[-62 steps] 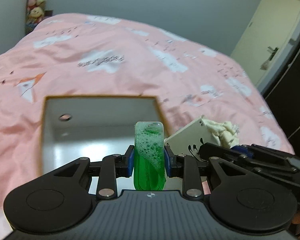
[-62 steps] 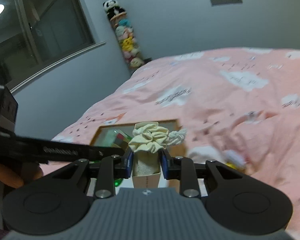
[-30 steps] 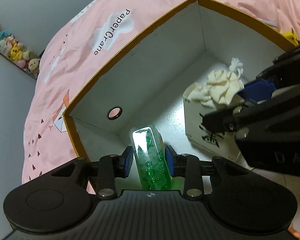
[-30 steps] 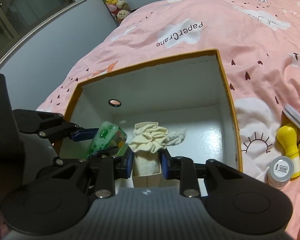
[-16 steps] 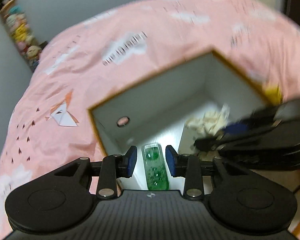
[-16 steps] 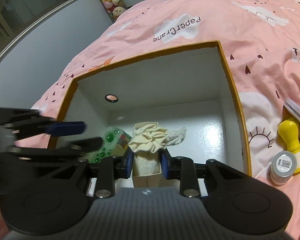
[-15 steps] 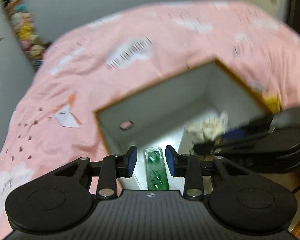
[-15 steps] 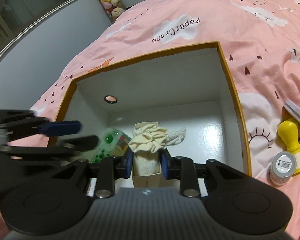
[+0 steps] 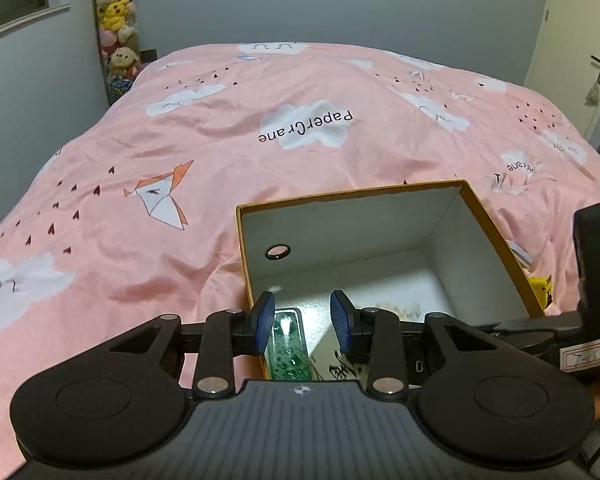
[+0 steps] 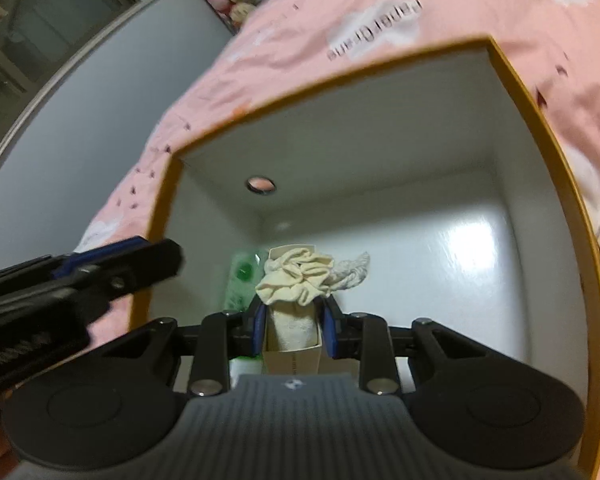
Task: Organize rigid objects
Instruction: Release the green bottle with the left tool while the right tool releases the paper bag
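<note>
We are mid-packing the box (image 9: 494,220) on the bed (image 9: 220,152). Our left gripper (image 9: 302,322), jaws wide and empty, hangs above the green bottle (image 9: 290,346) lying on the box floor at 7 o'clock. Our right gripper (image 10: 293,330) clamps the carton (image 10: 292,354) stuffed with cloth (image 10: 296,276), just beside the bottle. Next, we judge, the carton needs setting down and releasing.

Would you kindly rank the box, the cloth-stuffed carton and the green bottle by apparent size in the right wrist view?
1. Box, by far the largest.
2. Carton, held in the right claw; nearness to the camera inflates it.
3. Green bottle, partly hidden, so its rank below the carton is unsure.
</note>
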Available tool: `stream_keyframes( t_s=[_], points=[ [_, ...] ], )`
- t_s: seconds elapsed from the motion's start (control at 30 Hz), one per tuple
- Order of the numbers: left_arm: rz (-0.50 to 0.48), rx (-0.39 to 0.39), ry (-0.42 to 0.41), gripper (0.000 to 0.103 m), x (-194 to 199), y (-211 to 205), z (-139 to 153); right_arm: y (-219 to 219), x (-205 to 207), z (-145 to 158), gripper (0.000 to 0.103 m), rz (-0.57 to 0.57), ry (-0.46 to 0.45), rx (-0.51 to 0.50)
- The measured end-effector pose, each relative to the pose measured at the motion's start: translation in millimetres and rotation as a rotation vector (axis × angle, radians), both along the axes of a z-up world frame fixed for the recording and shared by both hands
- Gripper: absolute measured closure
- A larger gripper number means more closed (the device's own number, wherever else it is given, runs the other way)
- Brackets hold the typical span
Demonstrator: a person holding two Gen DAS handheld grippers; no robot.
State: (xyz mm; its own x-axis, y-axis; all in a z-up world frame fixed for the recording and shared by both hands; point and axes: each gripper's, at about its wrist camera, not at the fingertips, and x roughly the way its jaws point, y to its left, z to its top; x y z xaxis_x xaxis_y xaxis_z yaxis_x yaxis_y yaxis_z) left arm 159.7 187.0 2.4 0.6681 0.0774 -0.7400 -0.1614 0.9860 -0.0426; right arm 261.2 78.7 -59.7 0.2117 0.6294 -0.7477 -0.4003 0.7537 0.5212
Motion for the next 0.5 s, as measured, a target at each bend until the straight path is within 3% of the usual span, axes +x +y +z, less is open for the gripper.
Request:
stream_keyframes(
  t_s=[0.1, 0.27, 0.5],
  points=[
    [-0.003, 0.059, -0.006, 0.063, 1, -11, -5, -3, 1, -8, 0.072, -0.002, 0.065, -0.021],
    [-0.027, 0.035, 0.001, 0.063, 2, -19, -13, -4, -6, -6, 0.067, -0.008, 0.011, -0.132],
    [-0.027, 0.065, -0.003, 0.063, -2, -25, -14, -10, -3, -15, 0.067, -0.003, 0.085, -0.118]
  ],
)
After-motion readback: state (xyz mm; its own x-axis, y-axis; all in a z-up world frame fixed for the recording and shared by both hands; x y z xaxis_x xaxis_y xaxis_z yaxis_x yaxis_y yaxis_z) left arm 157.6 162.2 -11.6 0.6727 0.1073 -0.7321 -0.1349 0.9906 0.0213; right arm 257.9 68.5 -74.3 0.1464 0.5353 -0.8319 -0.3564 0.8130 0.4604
